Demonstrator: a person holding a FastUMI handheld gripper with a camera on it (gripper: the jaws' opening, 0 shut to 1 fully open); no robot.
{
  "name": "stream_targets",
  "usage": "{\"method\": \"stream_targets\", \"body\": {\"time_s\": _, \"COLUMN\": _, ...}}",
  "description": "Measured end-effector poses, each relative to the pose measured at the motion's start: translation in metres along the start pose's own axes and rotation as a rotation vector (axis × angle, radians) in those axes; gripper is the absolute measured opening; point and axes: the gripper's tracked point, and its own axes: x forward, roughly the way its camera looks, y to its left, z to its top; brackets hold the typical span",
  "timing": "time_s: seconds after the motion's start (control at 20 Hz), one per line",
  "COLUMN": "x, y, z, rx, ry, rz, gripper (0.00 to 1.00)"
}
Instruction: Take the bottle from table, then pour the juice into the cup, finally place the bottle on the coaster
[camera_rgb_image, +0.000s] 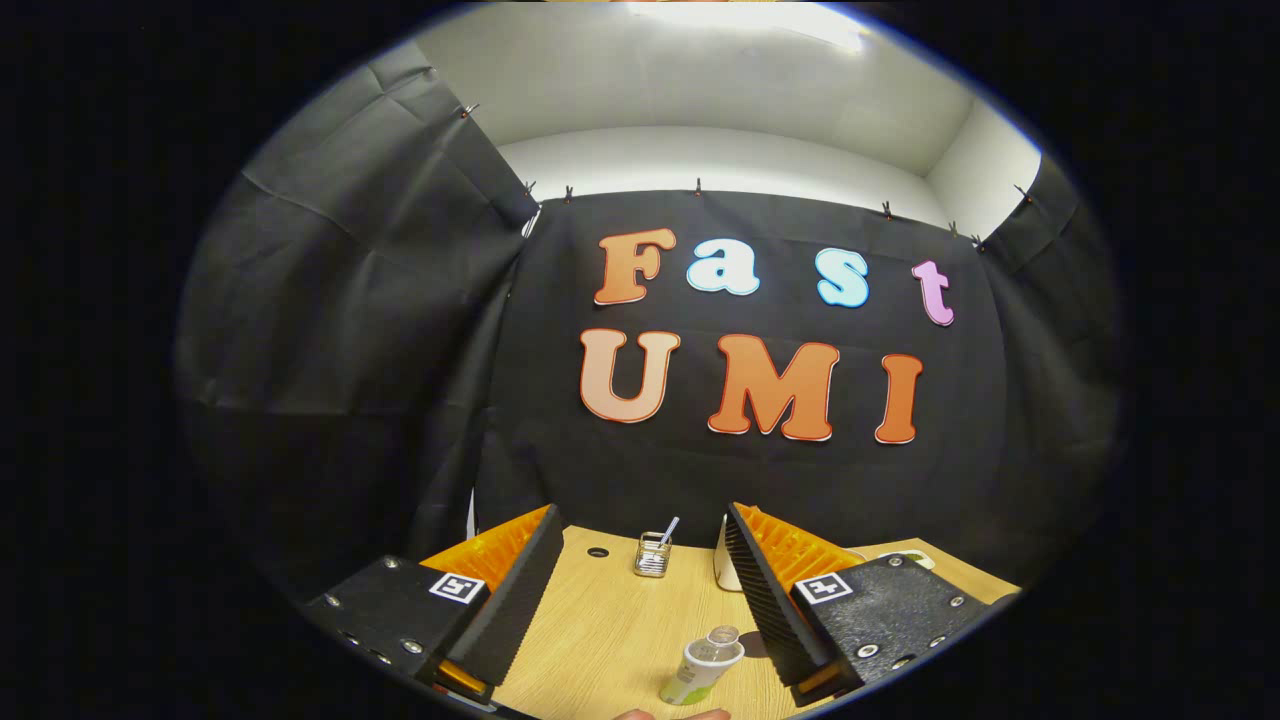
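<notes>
- The wooden table (610, 640) filled the lower middle of the frame; its far edge met the black cloth wall (400, 330), with little room behind the things standing there.
- The gripper (640, 600) was held above the table, pointing level toward the wall, with its fingers spread wide and nothing between them but bare tabletop and the bottle.
- The bottle (703, 665) stood low in the frame, between the fingers, close beside the right finger (775, 600); whether they touched could not be told. It had a clear cap and a white and green body.
- A broad stretch of bare wood lay between the bottle and the left finger (515, 600), open for movement.
- A small clear cup (651, 555) with a straw (668, 530) stood at the far edge of the table, in the gap between the fingertips, well beyond the bottle.
- A white object (728, 570) sat by the right fingertip, partly hidden behind it.
- A pale flat thing (915, 557), perhaps the coaster, showed past the right finger, lower right.
- A fingertip of the person's hand (670, 714) showed at the bottom edge.
</notes>
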Motion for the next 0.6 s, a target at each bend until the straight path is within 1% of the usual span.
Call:
{"method": "stream_targets", "body": {"time_s": 0.15, "x": 0.000, "y": -0.007, "z": -0.003, "rx": 0.004, "ry": 0.000, "rz": -0.013, "gripper": 0.97}}
{"method": "stream_targets", "body": {"time_s": 0.4, "x": 0.002, "y": -0.014, "z": -0.004, "rx": -0.040, "ry": -0.003, "rz": -0.049, "gripper": 0.97}}
{"method": "stream_targets", "body": {"time_s": 0.6, "x": 0.005, "y": -0.033, "z": -0.022, "rx": -0.075, "ry": 0.031, "rz": -0.133, "gripper": 0.97}}
